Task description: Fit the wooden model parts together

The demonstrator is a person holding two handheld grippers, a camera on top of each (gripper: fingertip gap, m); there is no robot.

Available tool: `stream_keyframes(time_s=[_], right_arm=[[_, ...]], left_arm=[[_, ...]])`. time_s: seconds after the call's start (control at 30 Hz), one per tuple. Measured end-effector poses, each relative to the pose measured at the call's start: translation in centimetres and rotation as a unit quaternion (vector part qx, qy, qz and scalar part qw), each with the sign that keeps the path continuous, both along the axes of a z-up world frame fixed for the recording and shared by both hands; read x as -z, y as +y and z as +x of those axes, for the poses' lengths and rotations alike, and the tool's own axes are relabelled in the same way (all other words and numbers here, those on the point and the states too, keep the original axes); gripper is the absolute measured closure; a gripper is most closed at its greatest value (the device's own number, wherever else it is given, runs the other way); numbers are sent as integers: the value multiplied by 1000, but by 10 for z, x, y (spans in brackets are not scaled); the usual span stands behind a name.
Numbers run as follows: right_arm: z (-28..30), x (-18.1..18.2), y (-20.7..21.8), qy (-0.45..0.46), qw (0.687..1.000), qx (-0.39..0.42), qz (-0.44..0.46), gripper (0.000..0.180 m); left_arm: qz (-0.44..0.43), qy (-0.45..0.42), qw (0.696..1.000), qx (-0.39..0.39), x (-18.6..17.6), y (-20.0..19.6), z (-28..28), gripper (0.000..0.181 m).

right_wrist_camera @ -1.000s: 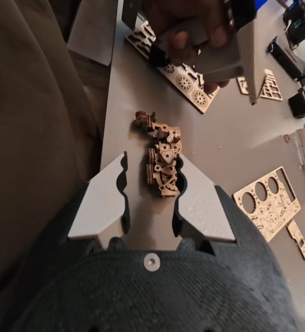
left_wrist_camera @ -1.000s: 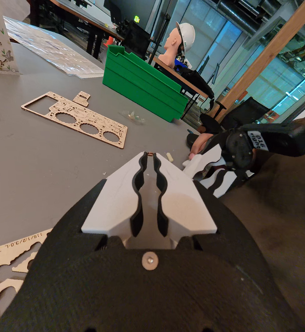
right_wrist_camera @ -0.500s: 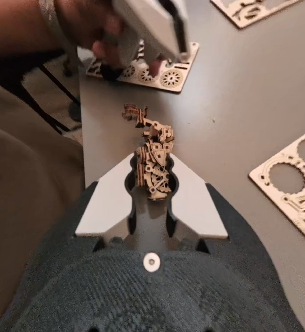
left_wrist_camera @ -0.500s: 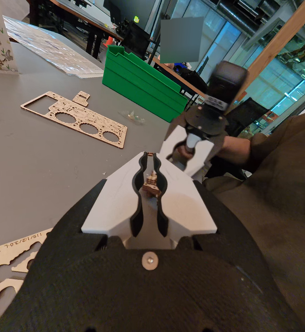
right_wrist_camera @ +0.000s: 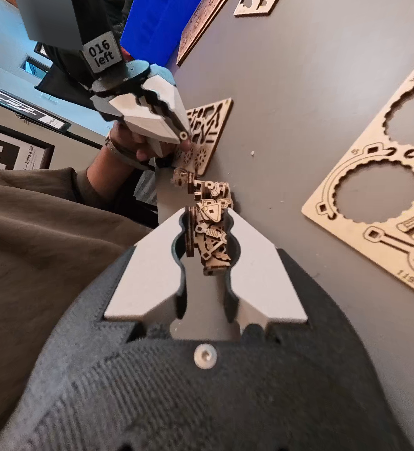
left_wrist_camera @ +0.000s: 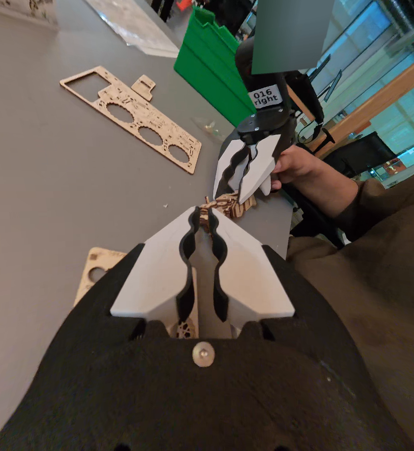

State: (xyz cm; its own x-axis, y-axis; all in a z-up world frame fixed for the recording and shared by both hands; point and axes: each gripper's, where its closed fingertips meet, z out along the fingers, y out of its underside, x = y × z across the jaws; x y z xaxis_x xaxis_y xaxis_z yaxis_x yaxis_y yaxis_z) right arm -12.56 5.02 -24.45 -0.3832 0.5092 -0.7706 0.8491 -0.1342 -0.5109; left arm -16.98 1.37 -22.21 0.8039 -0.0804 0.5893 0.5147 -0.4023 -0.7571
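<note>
Your right gripper (right_wrist_camera: 207, 219) is clamped on the wooden model (right_wrist_camera: 209, 229), held just above the grey table (right_wrist_camera: 310, 122) near its edge. Your left gripper (left_wrist_camera: 203, 214) has its fingers drawn narrow; the model's end sits at its tips, but you cannot tell whether they grip it. Beyond, to the left, lies a wooden parts sheet (left_wrist_camera: 132, 117) with round cut-outs. A green bin (left_wrist_camera: 208, 70) stands farther back.

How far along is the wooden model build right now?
Done: many pieces already interlock in the partly built model. In hand: the right gripper clamps it in its jaws, while the left gripper, jaws closed, hovers near its far end. Left: more parts remain uncut in the wooden sheet.
</note>
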Motion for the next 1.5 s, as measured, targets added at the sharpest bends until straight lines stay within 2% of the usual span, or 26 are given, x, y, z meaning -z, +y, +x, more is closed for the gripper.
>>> stream_keyframes(time_s=[0.17, 0.37, 0.63, 0.8, 0.9, 0.97, 1.03, 1.1, 1.23, 1.3, 1.4, 1.5], right_arm=[[-3, 0, 3, 3, 1000, 6, -1, 154], [-8, 1, 10, 3, 1000, 12, -6, 151], [-10, 2, 13, -2, 1000, 12, -14, 148], [-9, -3, 10, 4, 1000, 8, -25, 139], [-11, -21, 11, 44, 998, 15, -34, 132], [-13, -33, 12, 113, 993, 20, 20, 129], [-12, -37, 8, 198, 971, 8, 131, 127], [-9, -33, -4, 276, 926, -17, 259, 130], [-11, -6, -13, 359, 776, -86, 512, 138], [-13, 4, -18, 374, 728, -112, 563, 145], [-16, 5, -25, 380, 720, -113, 570, 159], [-20, 1, -22, 381, 722, -100, 570, 161]], left_arm=[[-29, 16, 999, 23, 8, 0, 10, 177], [-58, -10, 998, 39, 17, -1, 18, 177], [-60, -46, 996, 53, 19, 1, 25, 177], [-59, -56, 995, 54, 18, 3, 26, 177], [-58, -57, 995, 51, 18, 3, 26, 177], [-59, -58, 995, 51, 18, 4, 27, 177], [-60, -58, 995, 51, 19, 4, 27, 177], [-60, -60, 995, 53, 19, 5, 28, 177], [-60, -61, 995, 54, 19, 6, 29, 177], [-60, -61, 995, 55, 19, 6, 30, 177], [-60, -61, 995, 57, 19, 6, 31, 177], [-54, -61, 995, 57, 17, 6, 31, 177]])
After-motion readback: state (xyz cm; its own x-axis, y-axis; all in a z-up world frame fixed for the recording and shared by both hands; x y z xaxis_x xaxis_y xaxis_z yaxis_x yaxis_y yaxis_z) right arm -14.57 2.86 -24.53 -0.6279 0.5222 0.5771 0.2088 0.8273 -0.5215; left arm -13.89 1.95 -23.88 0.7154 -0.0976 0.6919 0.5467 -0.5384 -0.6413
